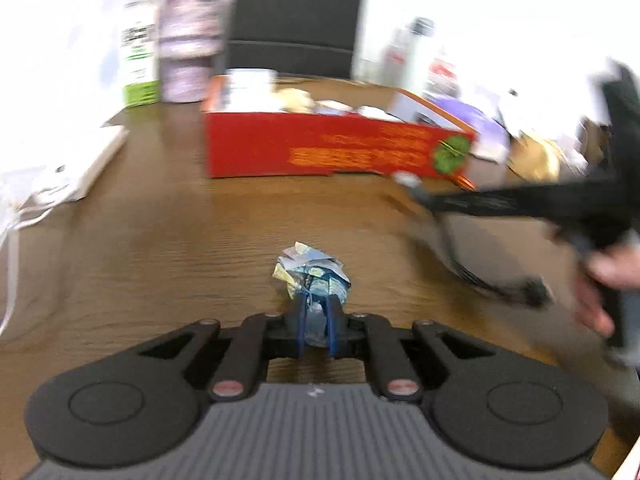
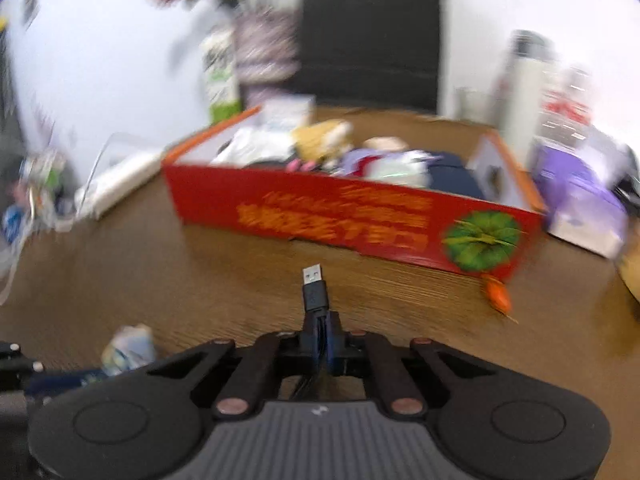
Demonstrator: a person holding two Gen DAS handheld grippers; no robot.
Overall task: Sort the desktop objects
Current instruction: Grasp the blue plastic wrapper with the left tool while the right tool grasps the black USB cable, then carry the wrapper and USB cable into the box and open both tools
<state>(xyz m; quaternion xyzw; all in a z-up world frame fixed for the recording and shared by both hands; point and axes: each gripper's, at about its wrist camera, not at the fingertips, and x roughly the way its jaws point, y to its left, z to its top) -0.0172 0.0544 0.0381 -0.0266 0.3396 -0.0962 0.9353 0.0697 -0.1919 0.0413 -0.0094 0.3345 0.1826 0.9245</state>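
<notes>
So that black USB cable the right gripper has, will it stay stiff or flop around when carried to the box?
Probably floppy: the USB cable is pinched just behind its plug by the right gripper, and the loose cord trails in a loop below. The short plug end likely stays rigid. It looks light, so the grip should hold.

red box point(image 2: 352, 216) lettering blurred, unreadable.
</notes>
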